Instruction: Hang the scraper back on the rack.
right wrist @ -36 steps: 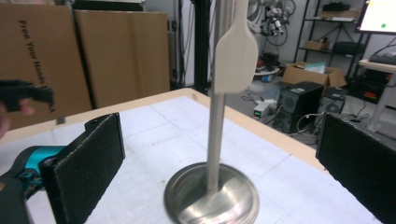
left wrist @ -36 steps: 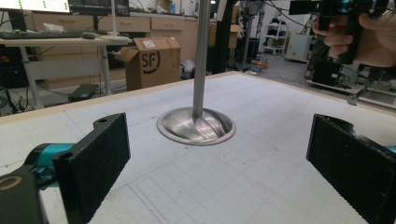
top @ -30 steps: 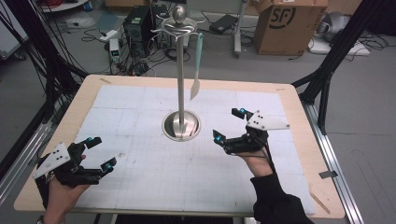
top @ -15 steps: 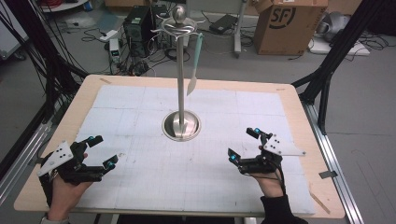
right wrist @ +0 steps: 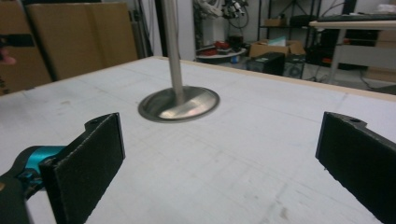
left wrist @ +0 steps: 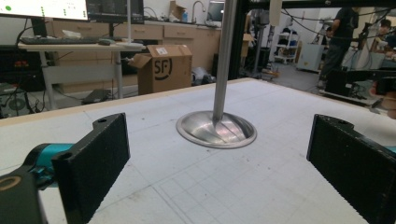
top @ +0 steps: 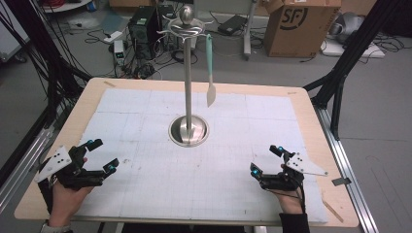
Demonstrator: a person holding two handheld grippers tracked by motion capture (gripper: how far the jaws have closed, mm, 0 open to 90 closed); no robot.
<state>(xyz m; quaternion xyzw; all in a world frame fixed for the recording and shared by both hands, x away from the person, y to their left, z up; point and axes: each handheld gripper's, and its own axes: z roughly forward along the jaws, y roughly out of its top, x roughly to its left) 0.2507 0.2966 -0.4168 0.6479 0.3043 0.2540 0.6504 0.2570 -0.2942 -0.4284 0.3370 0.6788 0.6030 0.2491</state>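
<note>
Spatula (top: 210, 73) hangs from the stand (top: 188, 92), both claws apart.

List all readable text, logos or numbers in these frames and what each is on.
"SF": cardboard box on the floor beyond the table, high view.
"SF": the same cardboard box, left gripper view.
White label on that box's flap: too small to read.
Monitor at top left, left gripper view: green dots and text rows, too blurred to read.
</note>
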